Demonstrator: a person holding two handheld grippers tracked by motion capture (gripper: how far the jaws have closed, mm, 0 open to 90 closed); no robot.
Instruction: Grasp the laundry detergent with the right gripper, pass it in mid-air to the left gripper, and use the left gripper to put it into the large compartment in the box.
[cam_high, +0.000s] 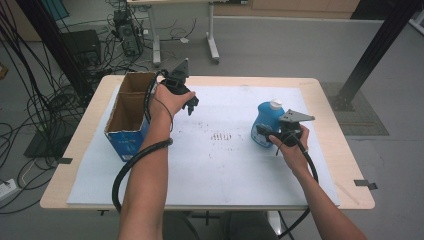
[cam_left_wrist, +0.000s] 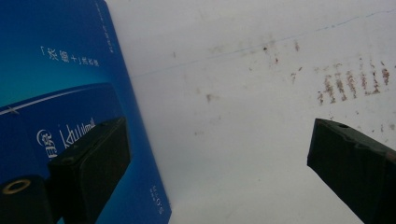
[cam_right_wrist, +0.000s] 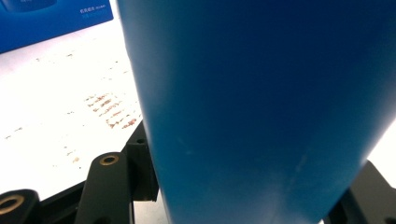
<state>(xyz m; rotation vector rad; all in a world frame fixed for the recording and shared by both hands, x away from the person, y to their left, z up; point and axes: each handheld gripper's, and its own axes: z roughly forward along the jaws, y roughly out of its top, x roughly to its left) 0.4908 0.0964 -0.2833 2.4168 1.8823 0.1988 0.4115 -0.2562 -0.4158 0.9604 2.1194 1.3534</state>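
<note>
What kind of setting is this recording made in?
Most likely a lab or workshop set up for recording. Loose cables sprawl over the grey floor, black frame posts stand beside the table, and electronic equipment sits on the floor behind. The table carries a stained white sheet.

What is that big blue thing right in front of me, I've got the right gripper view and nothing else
Observer: A blue bottle with a white cap, standing upright; the right gripper is shut on its body.
Operator: And the blue edge top left?
Observer: An open cardboard box with blue sides, at the left of the white mat.
Operator: Where's the other gripper?
Observer: The left gripper is beside the box, jaws open, nothing between them.
</note>
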